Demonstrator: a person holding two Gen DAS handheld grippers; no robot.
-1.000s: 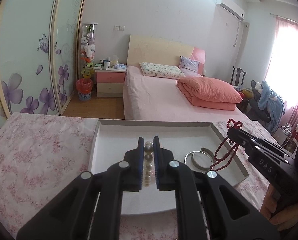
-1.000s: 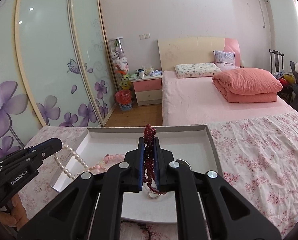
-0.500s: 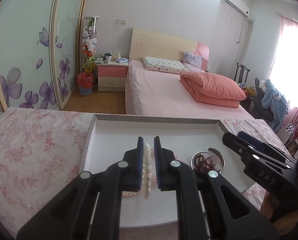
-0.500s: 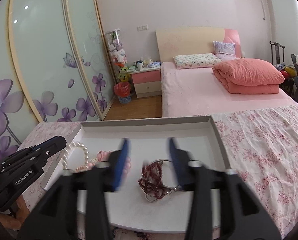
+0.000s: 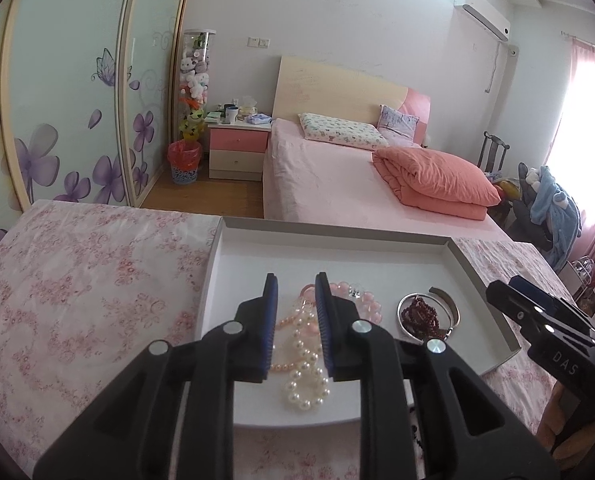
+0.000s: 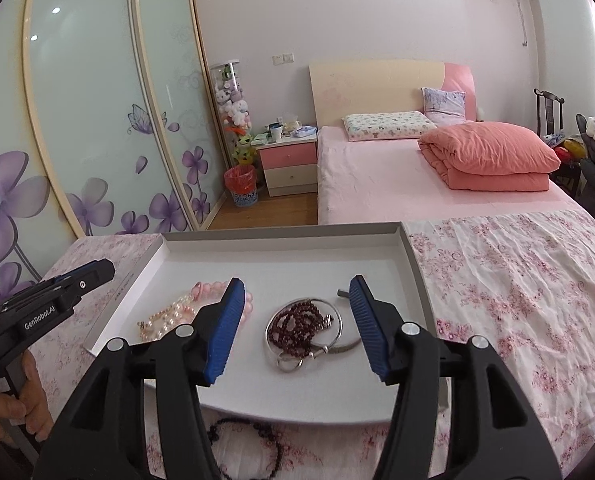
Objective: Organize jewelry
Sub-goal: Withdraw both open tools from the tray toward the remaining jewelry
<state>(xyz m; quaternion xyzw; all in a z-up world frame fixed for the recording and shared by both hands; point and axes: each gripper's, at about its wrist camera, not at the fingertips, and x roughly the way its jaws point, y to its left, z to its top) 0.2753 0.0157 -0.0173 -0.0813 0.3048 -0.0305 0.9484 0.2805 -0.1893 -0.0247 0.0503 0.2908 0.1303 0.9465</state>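
A shallow white tray (image 5: 413,240) is seen lying on a worktop covered with a pink floral cloth (image 5: 89,280), and every place below is given relative to that tray.

Above the tray's near left part the left claw (image 5: 295,316) is held, its jaws narrowly apart and opening; a white pearl necklace (image 5: 303,380) lies on the tray floor below and between them, and no pad is seen pressing on it. A thinner pinkish pearl strand (image 6: 165,316) and a pink bead bracelet (image 5: 357,300) are heaped just beside the white pearls.

Above the tray's near right part the right claw (image 6: 295,324) is held with its jaws wide apart and empty. Beneath the gap a dark red bead string (image 6: 297,326) is seen coiled on the tray floor, lying inside and over a silver bangle (image 6: 339,320).

Outside the tray, just in front of its near rim, a dark bead bracelet (image 6: 253,436) lies on the cloth.

The handle of the left claw is gripped by a hand (image 6: 25,400) at the tray's left.
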